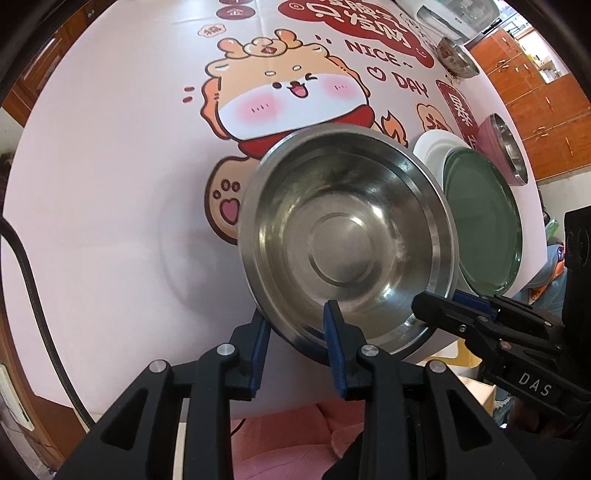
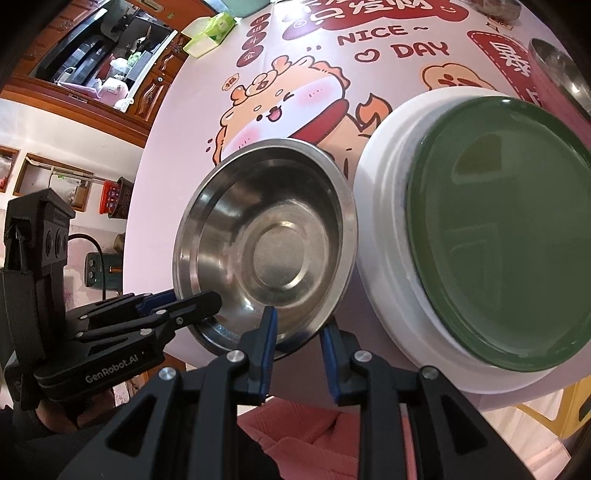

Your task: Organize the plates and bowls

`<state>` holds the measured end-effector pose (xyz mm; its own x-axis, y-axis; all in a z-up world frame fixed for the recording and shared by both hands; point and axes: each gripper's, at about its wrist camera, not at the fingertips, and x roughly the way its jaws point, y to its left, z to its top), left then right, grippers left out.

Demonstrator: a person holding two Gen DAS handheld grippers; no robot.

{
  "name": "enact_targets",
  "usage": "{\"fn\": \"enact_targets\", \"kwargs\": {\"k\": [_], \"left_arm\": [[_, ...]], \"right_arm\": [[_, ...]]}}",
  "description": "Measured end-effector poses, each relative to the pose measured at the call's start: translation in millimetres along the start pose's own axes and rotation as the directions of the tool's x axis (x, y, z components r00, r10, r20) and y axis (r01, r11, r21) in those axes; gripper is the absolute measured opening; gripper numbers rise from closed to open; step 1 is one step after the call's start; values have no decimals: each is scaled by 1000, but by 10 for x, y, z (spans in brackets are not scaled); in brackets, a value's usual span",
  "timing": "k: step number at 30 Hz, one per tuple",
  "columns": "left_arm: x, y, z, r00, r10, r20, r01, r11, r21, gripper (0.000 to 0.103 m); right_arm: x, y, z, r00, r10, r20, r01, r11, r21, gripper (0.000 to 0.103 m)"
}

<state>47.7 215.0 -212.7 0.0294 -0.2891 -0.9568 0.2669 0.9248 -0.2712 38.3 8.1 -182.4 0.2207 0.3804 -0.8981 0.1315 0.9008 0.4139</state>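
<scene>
A steel bowl (image 1: 343, 236) sits near the table's front edge; it also shows in the right wrist view (image 2: 269, 247). My left gripper (image 1: 295, 314) straddles its near rim, one finger outside and one inside, apparently closed on it. My right gripper (image 2: 297, 325) straddles the rim further right in the same way. Each gripper shows in the other's view: the right one (image 1: 436, 306) and the left one (image 2: 192, 299). A green plate (image 2: 506, 236) lies on a white plate (image 2: 384, 221) just right of the bowl.
A pink bowl with a steel liner (image 1: 502, 147) stands beyond the plates. Another steel bowl (image 1: 456, 57) sits at the far right of the table. A green tissue box (image 2: 210, 31) lies at the far left edge. The cartoon tablecloth (image 1: 110, 184) covers the table.
</scene>
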Motion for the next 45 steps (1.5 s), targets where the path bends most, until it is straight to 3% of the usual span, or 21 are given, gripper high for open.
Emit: {"fn": "enact_targets", "kwargs": {"k": [9,14,21,25,31,45], "left_arm": [[-233,76,15,998,2,57,-2,1000,11,33],[-361,42,22,995,-6,97,3,1000,27,44],[-533,-136,75,986,-1,165,-8,999,54,46],[-633,-330,106,975,-25,220,11,998,66,55],[-763,-756,142,954,-42,297,19,997,79,55],[-710,-1708,233,931,-6,364,-7,999,34,63]], "right_arm": [[-140,-31,-57,999,-6,38,6,1000,-5,43],[-266,-36,-79,997,-8,71,11,999,-41,45],[-530,-154,-54,987,20,159,-10,998,-65,49],[-728,-224,-52,974,35,224,-10,994,-110,49],[-1024,-435,-10,958,60,281,-11,985,-174,49],[-1565,-1093,167,933,28,359,74,961,-268,49]]}}
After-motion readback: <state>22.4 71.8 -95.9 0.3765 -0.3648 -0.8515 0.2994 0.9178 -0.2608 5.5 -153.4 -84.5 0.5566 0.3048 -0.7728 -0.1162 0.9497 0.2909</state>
